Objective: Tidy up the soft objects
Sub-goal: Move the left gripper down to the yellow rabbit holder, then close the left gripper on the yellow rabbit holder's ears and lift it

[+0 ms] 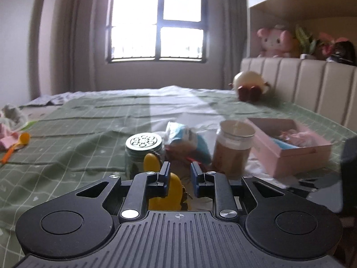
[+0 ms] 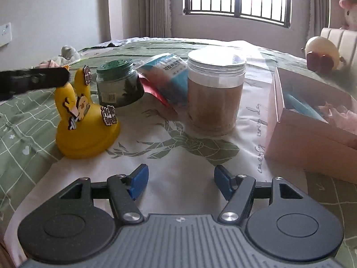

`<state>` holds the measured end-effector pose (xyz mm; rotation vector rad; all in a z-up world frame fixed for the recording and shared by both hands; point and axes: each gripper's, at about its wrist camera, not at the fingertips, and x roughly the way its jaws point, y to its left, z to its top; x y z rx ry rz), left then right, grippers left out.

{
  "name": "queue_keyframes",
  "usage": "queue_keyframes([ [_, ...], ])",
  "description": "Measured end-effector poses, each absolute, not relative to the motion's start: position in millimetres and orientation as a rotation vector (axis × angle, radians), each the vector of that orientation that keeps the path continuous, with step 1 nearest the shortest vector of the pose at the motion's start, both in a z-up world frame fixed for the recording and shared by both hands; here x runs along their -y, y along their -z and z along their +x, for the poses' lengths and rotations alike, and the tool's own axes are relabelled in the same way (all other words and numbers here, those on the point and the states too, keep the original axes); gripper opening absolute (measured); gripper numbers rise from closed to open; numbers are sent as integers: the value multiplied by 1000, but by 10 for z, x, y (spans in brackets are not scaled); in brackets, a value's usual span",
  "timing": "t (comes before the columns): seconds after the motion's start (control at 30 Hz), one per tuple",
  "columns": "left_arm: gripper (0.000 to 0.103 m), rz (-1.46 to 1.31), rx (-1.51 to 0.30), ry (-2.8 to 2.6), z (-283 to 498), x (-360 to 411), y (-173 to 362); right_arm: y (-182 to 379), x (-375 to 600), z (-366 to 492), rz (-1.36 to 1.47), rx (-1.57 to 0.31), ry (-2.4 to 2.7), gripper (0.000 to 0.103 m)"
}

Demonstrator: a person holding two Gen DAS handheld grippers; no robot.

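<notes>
Green checked bedsheet (image 2: 26, 120) fills both views. At right in the right wrist view stands an open pink cardboard box (image 2: 308, 134), with a clear plastic jar of brown contents (image 2: 215, 93) at centre. The yellow rubber bunny-eared toy (image 2: 87, 120) stands upright at left, long axis vertical. The left gripper (image 1: 178, 174) is nearer: one ear lies just left of its fingers, which stand narrowly apart, not visibly pressing anything. The right gripper (image 2: 180, 182) is held wide apart and empty, with the toy well up-left of it.
</notes>
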<state>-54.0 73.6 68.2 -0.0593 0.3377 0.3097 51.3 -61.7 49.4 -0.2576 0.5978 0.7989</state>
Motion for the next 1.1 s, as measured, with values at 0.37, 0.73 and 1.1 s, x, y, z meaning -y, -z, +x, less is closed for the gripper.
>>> queue_keyframes([
  [0.37,28,-75,-399,-324,-403,-706,-541,-474,668,492,-220,-600,-813,67],
  [0.73,31,64,-405,-284,-388,-505,-477,-470,679,496,-217,-599,-812,67],
  [1.1,32,22,-361,-255,-482,-559,-512,-469,683,495,-216,-598,-812,67],
])
